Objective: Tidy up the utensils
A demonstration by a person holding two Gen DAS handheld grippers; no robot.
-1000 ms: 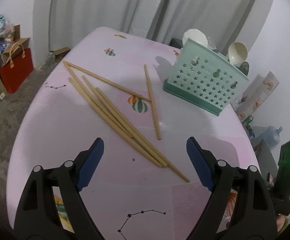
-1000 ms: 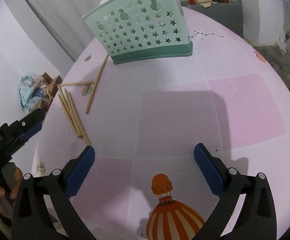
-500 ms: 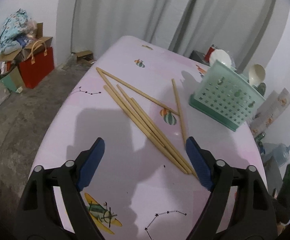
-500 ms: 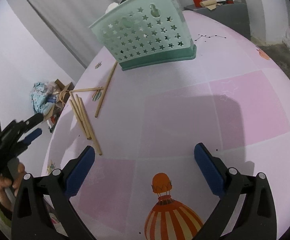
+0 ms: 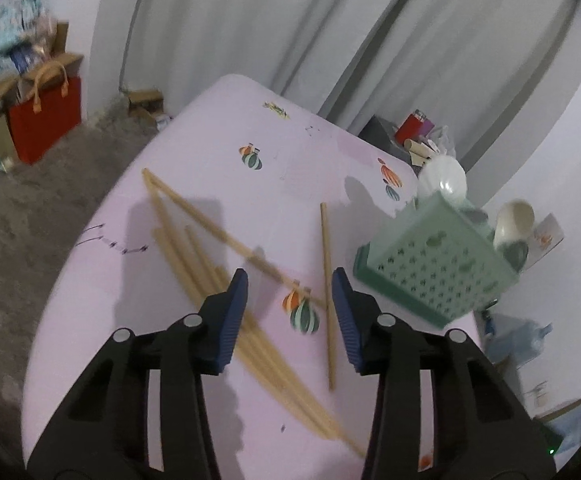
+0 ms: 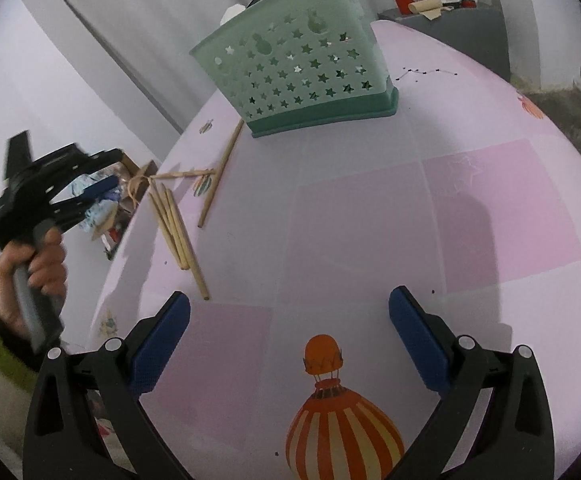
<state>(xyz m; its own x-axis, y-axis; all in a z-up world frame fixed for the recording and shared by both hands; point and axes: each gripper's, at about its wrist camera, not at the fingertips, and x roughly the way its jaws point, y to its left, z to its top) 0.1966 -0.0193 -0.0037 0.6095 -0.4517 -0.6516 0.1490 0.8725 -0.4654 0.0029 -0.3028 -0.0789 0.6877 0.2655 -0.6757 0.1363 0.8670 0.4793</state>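
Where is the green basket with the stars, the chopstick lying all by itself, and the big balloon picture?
green basket [image 6: 302,68], right wrist view, its star-holed front wall.
lone chopstick [image 5: 326,264], left wrist view, mid-shaft.
balloon picture [image 6: 342,436], right wrist view, its striped body.

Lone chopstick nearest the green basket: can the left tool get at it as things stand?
Probably yes. The lone chopstick lies flat and uncovered beside the left tool, whose jaws are closing empty; only one crossing chopstick lies nearby.

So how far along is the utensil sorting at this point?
Nothing looks done yet: all the wooden chopsticks lie loose on the pink table, none visibly in the green basket. In hand: the left gripper hangs above them, jaws closing on nothing. The right gripper is open. Every chopstick remains.
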